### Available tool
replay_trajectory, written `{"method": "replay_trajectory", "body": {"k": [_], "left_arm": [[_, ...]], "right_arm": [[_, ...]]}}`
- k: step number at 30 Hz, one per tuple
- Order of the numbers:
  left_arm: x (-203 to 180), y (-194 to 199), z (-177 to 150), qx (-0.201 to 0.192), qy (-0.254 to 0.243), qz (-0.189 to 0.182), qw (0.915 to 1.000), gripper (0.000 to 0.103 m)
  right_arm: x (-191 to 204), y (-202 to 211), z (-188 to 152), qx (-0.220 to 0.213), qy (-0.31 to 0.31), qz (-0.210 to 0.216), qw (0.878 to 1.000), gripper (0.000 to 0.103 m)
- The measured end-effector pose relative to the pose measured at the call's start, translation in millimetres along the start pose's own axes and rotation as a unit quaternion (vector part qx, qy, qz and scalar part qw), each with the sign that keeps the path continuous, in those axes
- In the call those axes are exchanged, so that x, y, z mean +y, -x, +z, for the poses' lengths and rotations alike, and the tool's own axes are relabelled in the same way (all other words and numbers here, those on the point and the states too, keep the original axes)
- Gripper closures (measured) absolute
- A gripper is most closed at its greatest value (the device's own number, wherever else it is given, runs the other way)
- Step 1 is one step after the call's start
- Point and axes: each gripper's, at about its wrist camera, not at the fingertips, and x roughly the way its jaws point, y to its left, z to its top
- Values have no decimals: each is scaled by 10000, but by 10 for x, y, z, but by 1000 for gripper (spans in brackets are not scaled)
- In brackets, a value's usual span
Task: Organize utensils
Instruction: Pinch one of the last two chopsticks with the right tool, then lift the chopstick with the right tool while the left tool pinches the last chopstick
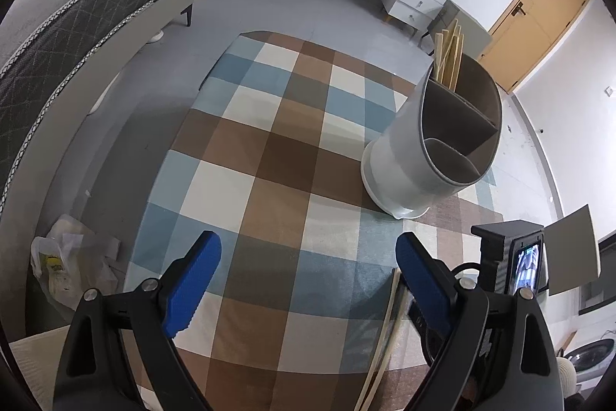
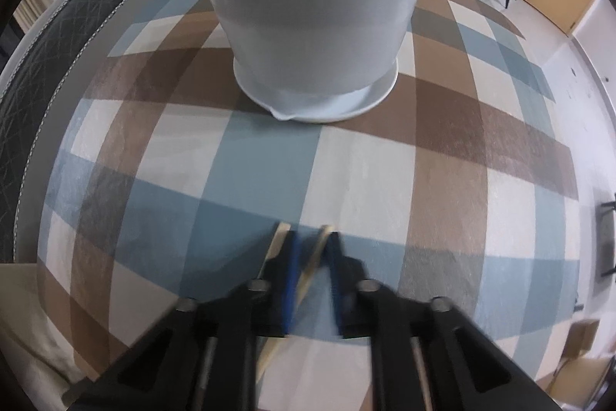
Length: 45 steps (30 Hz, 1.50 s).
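1. Currently, two wooden chopsticks [image 2: 313, 257] are straddled on the checked tablecloth [image 2: 442, 187] by the right gripper [image 2: 310, 268]; its jaws are narrowed, but whether the sticks are pinched cannot be told through the blur.
2. Nothing is held by the left gripper [image 1: 308, 257], whose jaws are spread wide.
3. More sticks are already kept in the holder [image 1: 435, 149]'s far compartment.
4. Only one chopstick may be caught, and it could swing loose when lifted.

Right wrist view: we find the right hand-held gripper [image 2: 311, 249] motion-blurred; its grip on the chopsticks [image 2: 313, 257] cannot be settled. The holder [image 2: 308, 26] rim is cut off at top. Left wrist view: chopstick ends run behind a finger [image 1: 419, 280].
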Motion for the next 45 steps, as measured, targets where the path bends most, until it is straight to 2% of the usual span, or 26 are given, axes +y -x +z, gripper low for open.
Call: {"method": "replay_trajectory", "body": {"k": [5,10,12,17,20,23,26,30,37,42,45], "left_arm": [[3,-57,-9,61,-14,68,10000,14],[-90,-86,-68,67,-268,66,9996,14],[-136,-90,-104,74,-377,-40,9993,14],[-376,-151,-262,77,-1001,23,9949,14],[-502,-213,-375,129,-1351,80,9907,14],[-531,-291,-458,324,-1365,38,9901,14],[-531,-365,-516,487,-1303,49,9903,14],[-577,-398,-589,456,-1430,219,9884,14],[-645,-388,-733,568,-1616,398,9844,14],[-787,-412,-725,595,-1828,384,9806,14],[-862,-481,-711,690,-1875,390,9791,14]], "right_arm": [[-283,175,-107,-284,-455,391,9978,100],[-570,461,-281,-711,-810,811,9909,100],[-643,578,-344,-875,-906,922,9877,100],[-852,878,-458,-1468,-1298,1438,9700,100],[-949,945,-474,-1705,-1448,1569,9620,100],[-1051,955,-511,-1824,-1646,1450,9584,100],[-1189,868,-543,-1767,-2004,1627,9498,100],[-1320,862,-593,-1807,-2289,1781,9398,100],[-1415,1006,-638,-2079,-2524,1804,9276,100],[-1468,1010,-629,-2112,-2684,1822,9220,100],[-1497,1006,-630,-2050,-2737,1723,9238,100]]}}
